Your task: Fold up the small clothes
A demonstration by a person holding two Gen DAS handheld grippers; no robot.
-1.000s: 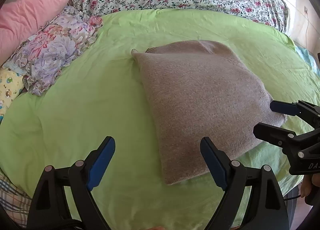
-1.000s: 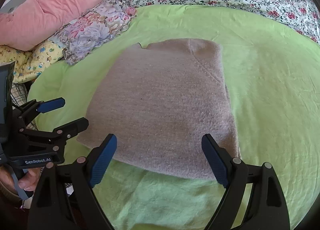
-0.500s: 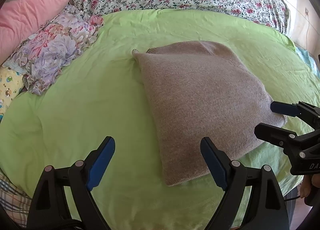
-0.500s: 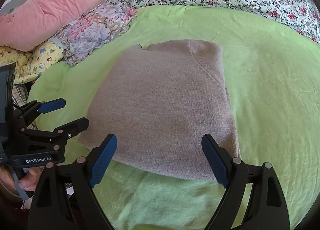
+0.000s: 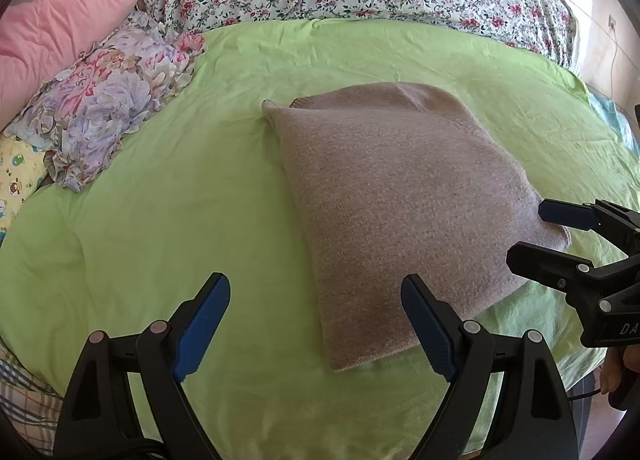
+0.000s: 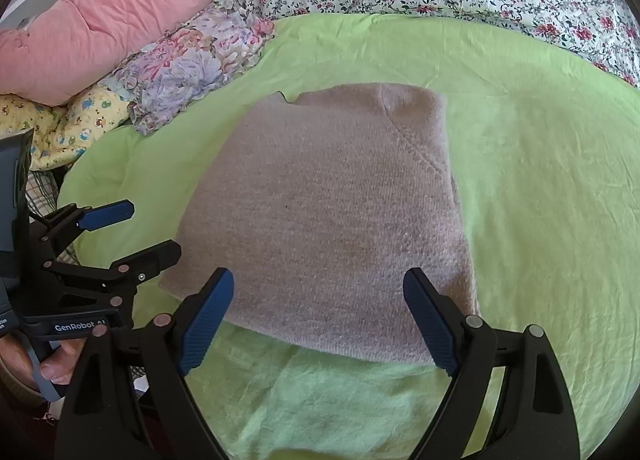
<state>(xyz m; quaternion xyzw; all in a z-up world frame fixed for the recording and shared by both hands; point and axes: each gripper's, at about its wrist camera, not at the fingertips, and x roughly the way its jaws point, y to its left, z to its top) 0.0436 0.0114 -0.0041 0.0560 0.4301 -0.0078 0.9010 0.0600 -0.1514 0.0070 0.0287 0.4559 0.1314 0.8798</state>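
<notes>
Sweater (image 5: 404,212), beige knit, folded flat on green sheet (image 5: 168,220) for handling; left gripper (image 5: 316,324) and right gripper (image 6: 320,320) hover wide open, holding nothing.

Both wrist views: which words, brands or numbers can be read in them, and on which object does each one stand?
"GenRobot.AI", the end partly hidden, on the left gripper body in the right wrist view.
"DA", cut by the picture edge, on the right gripper body in the left wrist view.
Small white letters at the right wrist view's left edge: too cut off to read.
</notes>
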